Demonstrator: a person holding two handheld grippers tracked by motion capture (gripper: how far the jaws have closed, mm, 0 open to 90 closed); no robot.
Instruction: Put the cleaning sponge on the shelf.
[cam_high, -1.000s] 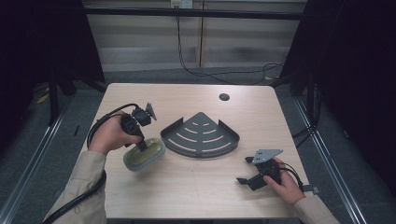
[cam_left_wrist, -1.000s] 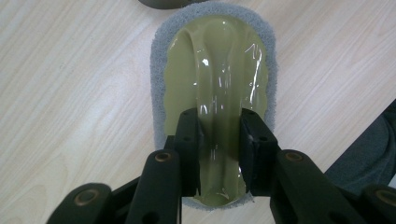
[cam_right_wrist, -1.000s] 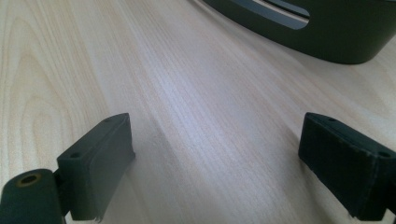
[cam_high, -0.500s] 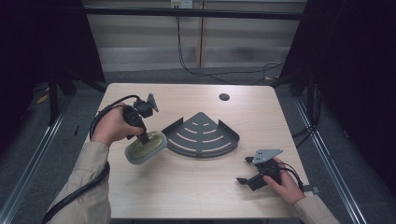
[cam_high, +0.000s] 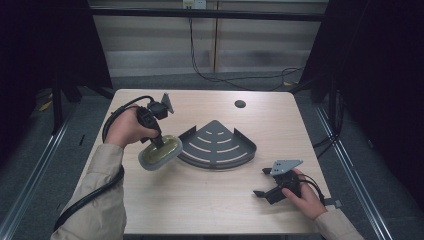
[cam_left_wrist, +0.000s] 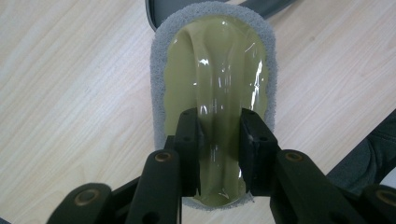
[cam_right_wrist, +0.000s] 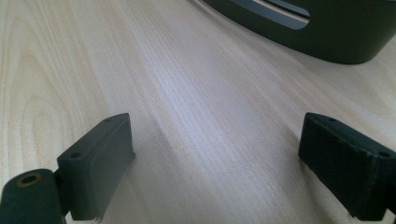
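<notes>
An oval scrubbing pad (cam_high: 160, 153) with an olive plastic handle and a grey sponge rim hangs tilted just above the table, left of the dark grey fan-shaped rack (cam_high: 218, 146). My left gripper (cam_high: 158, 142) is shut on the pad's raised handle ridge (cam_left_wrist: 218, 116); its pads (cam_left_wrist: 189, 140) press both sides of it in the left gripper view. The rack's edge (cam_left_wrist: 187, 5) lies just beyond the pad's far end. My right gripper (cam_high: 264, 186) rests low at the table's front right, jaws wide open (cam_right_wrist: 219, 154) with only bare wood between them.
The wooden table (cam_high: 200, 200) has a small dark round hole (cam_high: 240, 104) near its back edge. The rack's wall (cam_right_wrist: 317, 32) lies ahead of the right gripper. A cable (cam_high: 90, 195) trails from the left gripper along the sleeve. Dark floor surrounds the table.
My left hand has lifted the pad off the table and carried it right, toward the rack, tilting it. The right gripper has stayed where it was.
</notes>
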